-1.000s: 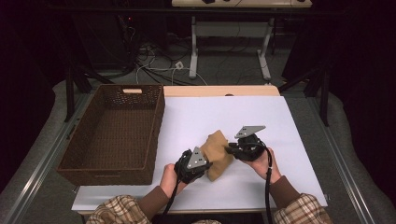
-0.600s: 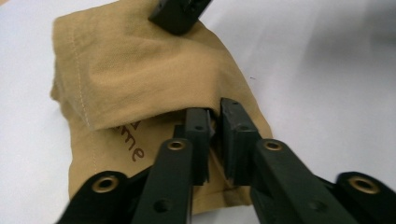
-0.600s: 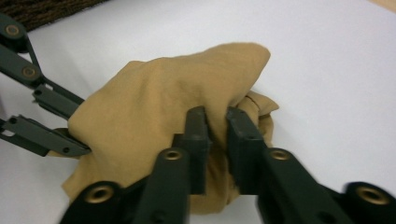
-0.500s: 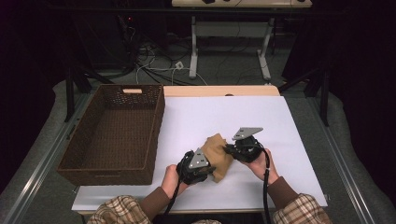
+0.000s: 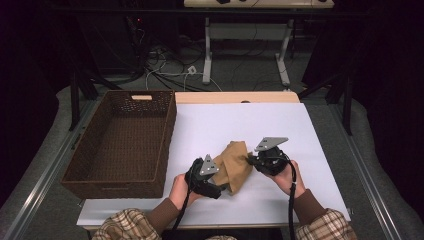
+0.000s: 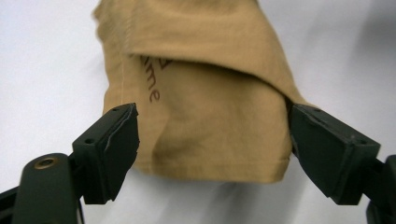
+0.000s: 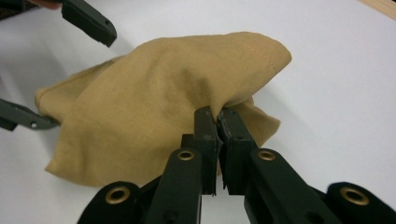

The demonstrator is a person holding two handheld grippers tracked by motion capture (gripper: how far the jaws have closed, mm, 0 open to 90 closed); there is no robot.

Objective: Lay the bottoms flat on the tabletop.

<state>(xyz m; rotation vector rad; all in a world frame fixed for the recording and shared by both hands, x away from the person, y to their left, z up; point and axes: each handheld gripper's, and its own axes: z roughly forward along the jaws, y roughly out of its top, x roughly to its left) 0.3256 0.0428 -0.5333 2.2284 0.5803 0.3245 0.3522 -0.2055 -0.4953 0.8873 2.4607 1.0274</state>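
We judge the crumpled tan cotton cloth bag light and limp (best pinched at hems): right tool clamps a fold, left tool, jaws just opened wide, straddles its hem untouching.

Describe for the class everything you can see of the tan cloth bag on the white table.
The tan cloth bag is soft woven fabric, crumpled and folded over itself, with stitched seams and part of a dark brown print. It lies on the white table, right of the brown wicker basket. The right gripper pinches a fold of it. The left gripper, whose jaws have just been opening, straddles its end with pads spread to either side.
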